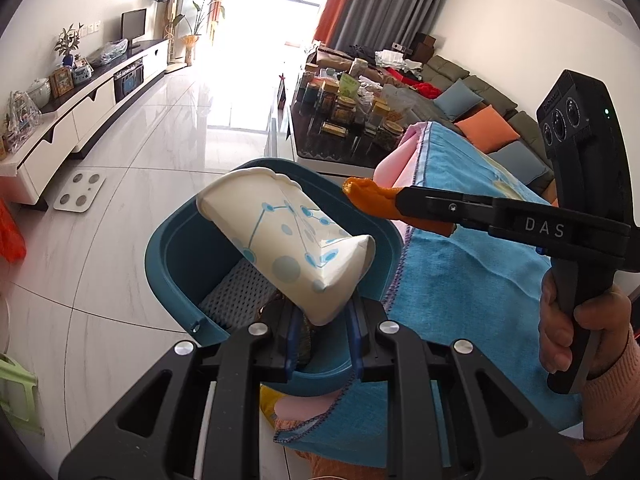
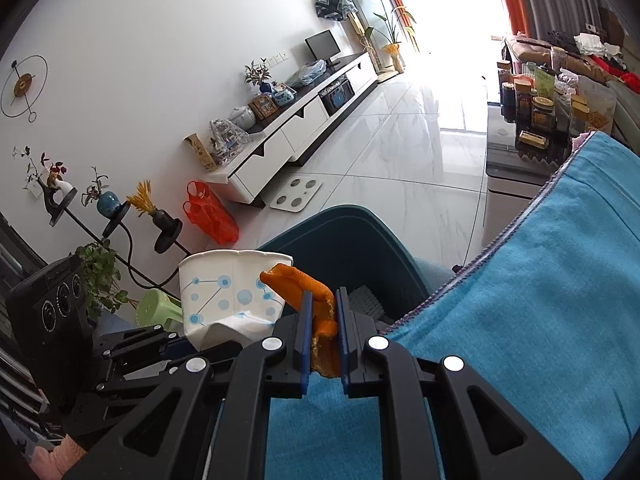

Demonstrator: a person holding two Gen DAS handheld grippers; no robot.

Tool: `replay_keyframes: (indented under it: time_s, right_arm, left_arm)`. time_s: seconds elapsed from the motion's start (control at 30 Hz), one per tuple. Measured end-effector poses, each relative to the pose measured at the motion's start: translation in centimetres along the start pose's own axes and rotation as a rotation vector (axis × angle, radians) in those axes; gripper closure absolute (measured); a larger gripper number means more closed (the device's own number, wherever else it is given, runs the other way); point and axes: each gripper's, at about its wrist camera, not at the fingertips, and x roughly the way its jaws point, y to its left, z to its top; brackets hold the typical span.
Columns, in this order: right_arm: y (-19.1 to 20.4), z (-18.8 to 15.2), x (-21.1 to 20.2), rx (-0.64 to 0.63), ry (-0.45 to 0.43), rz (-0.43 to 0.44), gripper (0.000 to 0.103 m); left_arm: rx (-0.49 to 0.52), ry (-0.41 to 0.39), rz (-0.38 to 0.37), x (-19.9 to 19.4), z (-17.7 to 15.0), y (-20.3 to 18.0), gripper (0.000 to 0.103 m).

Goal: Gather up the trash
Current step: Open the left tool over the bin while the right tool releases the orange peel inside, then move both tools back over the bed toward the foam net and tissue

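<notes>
Left gripper (image 1: 324,320) clamping a crushed paper cup (image 1: 288,240) above a teal bin (image 1: 168,256), right gripper (image 2: 324,320) pinching orange peel (image 2: 304,284) beside it

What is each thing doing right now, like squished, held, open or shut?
Cup: crushed, tilted, held over the bin.
Peel: pinched, beside the cup.
Bin: open, mesh thing inside.
Left tongs: shut on the cup.
Right tongs: shut on the peel.
Towel: spread flat, beside the bin.
</notes>
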Motion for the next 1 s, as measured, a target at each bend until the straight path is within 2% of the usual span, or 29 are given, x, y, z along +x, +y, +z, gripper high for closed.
replay_keyframes:
  time_s: [0.3,0.43,0.53,0.63,0.9,1.0]
  right_arm:
    - [0.3,0.7,2.0,0.032,0.028,-0.021,0.092]
    - [0.5,1.0,2.5,0.037,0.028,-0.026,0.087]
    - [0.3,1.1,2.6,0.046,0.024,-0.023,0.084]
    - [0.0,0.9,2.2,0.049,0.021,-0.018,0.084]
    - [-0.8,-0.1,-0.6,0.039,-0.013,0.0,0.081]
    - [-0.8,-1.1,-2.6,0.016,-0.039,-0.005,0.075]
  left_arm:
    - [-0.016,0.031,0.023,2.1,0.2,0.1,0.083]
    - [-0.034,0.044,0.033,3.2,0.3,0.7,0.082]
    - [-0.045,0.055,0.033,3.7,0.2,1.0,0.076]
    - [-0.056,0.056,0.035,3.9,0.2,1.1,0.075]
    - [-0.03,-0.021,0.031,1.4,0.1,0.1,0.064]
    - [-0.004,-0.066,0.018,0.0,0.0,-1.1,0.053]
